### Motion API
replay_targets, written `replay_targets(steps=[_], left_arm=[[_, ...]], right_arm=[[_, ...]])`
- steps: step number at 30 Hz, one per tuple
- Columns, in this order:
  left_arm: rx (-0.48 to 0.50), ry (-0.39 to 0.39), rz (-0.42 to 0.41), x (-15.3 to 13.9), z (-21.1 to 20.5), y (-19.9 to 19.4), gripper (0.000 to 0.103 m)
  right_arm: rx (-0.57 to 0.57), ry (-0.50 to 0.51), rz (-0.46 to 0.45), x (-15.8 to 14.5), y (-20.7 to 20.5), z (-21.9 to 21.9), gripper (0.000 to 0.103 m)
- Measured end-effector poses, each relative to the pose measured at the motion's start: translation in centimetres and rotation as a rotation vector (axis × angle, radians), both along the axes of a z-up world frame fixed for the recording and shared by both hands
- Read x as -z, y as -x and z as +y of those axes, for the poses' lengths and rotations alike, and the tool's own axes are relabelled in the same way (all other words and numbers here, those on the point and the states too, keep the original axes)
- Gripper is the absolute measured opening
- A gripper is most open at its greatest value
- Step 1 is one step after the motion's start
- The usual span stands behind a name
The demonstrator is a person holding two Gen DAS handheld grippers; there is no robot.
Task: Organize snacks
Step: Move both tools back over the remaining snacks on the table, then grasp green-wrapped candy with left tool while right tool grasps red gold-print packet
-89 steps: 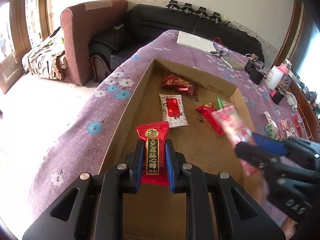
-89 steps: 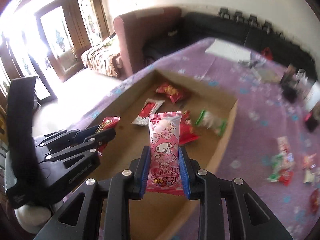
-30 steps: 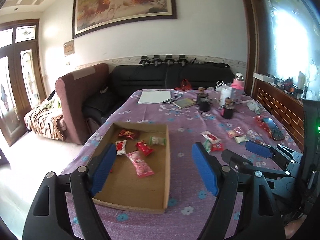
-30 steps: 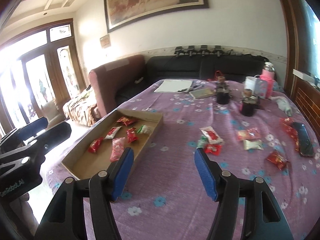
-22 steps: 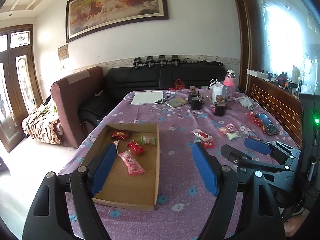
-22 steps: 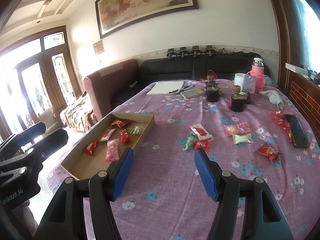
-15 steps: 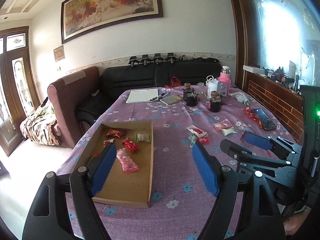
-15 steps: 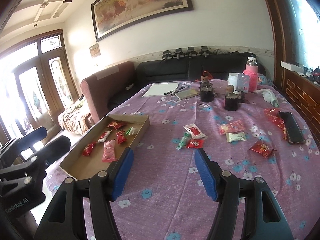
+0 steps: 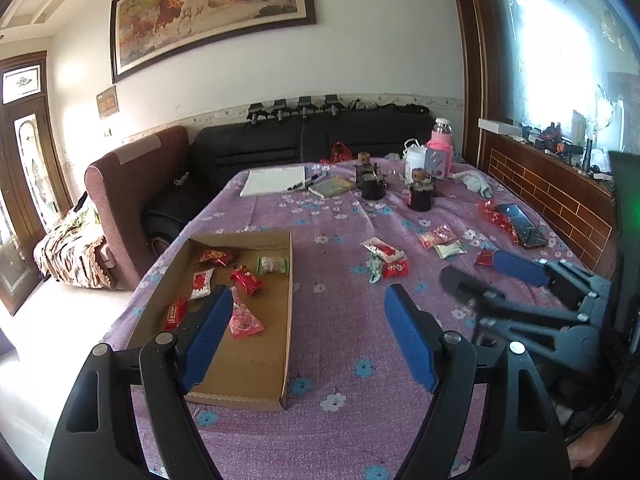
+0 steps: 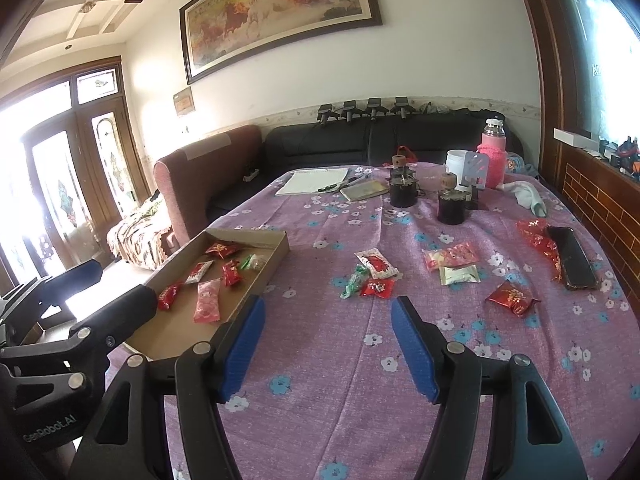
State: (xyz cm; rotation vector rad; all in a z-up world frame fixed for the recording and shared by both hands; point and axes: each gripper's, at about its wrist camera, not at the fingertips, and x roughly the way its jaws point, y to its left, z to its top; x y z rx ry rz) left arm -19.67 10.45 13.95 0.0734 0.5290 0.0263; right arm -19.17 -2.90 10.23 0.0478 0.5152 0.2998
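A shallow cardboard tray [image 9: 290, 300] [image 10: 256, 236] lies on the left of the purple flowered table. It holds a pink packet [image 9: 242, 320] [image 10: 208, 300], a green-and-white sweet [image 9: 273, 265] and several red packets. More wrapped snacks [image 9: 384, 260] [image 10: 374, 276] lie loose mid-table, others further right [image 10: 456, 264], and one red packet [image 10: 512, 298]. My left gripper [image 9: 309, 294] is open and empty, hanging near the tray's right rim. My right gripper [image 10: 329, 304] is empty, jaws opening, over bare cloth before the loose snacks. Each gripper shows in the other's view [image 9: 480, 276] [image 10: 120, 284].
A phone [image 10: 574, 260] lies by the right edge. Two dark jars [image 10: 402, 192] [image 10: 450, 204], a white notepad [image 10: 314, 182], a booklet and a pink flask [image 10: 494, 156] stand at the far end. A black sofa and red armchair [image 10: 192, 184] sit behind.
Three seconds ago each gripper was shut on a packet over the tray; both packets now lie in it. Both grippers have since drawn back and stand open, still drifting slightly.
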Motion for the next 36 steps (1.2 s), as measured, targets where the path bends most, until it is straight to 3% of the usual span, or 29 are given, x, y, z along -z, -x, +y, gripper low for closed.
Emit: replay_targets(steps=[5, 12, 18, 20, 23, 29, 35, 36], left_arm=[[0.035, 0.092, 0.080, 0.3, 1.3, -2.5, 0.078], [0.093, 0.226, 0.194, 1.1, 2.1, -8.1, 0.078], [0.158, 0.353, 0.319, 3.1, 1.0, -12.8, 0.078], [0.164, 0.383, 0.363, 4.0, 0.7, -14.3, 0.078], [0.176, 0.394, 0.410, 5.0, -0.1, -16.1, 0.078], [0.162, 0.454, 0.478, 6.8, -0.4, -19.8, 0.078], [0.129, 0.417, 0.546, 9.6, -1.7, -24.2, 0.077], [0.132, 0.405, 0.557, 10.1, -2.2, -24.8, 0.072]], right_arm=[[0.095, 0.003, 0.012, -0.2, -1.6, -4.1, 0.071], [0.287, -0.034, 0.115, 1.5, -6.1, -14.4, 0.071], [0.344, -0.177, 0.262, 4.2, -10.8, -21.3, 0.071], [0.343, -0.198, 0.293, 5.1, -12.2, -21.9, 0.071], [0.322, -0.152, 0.335, 6.7, -14.7, -21.2, 0.071], [0.262, 0.086, 0.335, 9.5, -19.0, -17.7, 0.071], [0.210, 0.094, 0.372, 11.2, -20.1, -17.0, 0.069], [0.211, 0.094, 0.368, 11.3, -20.0, -17.0, 0.067]])
